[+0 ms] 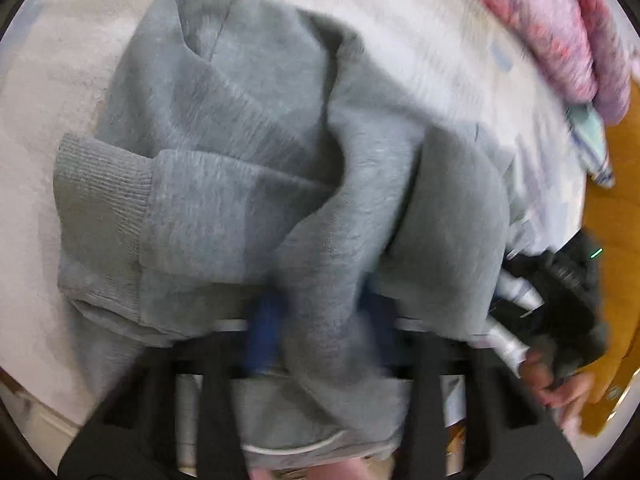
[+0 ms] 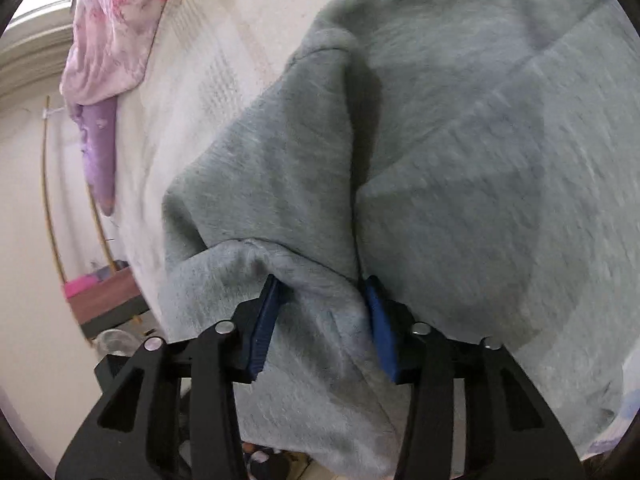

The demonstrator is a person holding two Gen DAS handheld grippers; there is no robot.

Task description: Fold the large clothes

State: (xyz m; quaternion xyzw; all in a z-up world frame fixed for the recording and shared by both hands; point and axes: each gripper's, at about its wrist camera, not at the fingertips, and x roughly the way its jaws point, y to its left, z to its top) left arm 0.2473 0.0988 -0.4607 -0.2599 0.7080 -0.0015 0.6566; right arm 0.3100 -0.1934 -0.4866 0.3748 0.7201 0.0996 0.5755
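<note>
A large grey sweatshirt [image 1: 248, 152] lies bunched on a white bed sheet [image 1: 60, 80], its ribbed cuff [image 1: 100, 188] at the left. My left gripper [image 1: 320, 320] is shut on a thick fold of the grey fabric between its blue pads [image 1: 264, 328]. In the right wrist view the same sweatshirt [image 2: 460, 140] fills most of the frame. My right gripper [image 2: 324, 312] is shut on another fold of it, with the blue pads [image 2: 266, 320] pressing the cloth from both sides. The right gripper also shows in the left wrist view [image 1: 560, 292], at the right edge.
A pink and purple floral blanket [image 1: 560, 32] is heaped at the far side of the bed, also in the right wrist view [image 2: 116, 32]. A wooden floor [image 1: 616, 240] lies beyond the bed's edge. A cream wall [image 2: 32, 200] and a low shelf [image 2: 104, 292] stand at the left.
</note>
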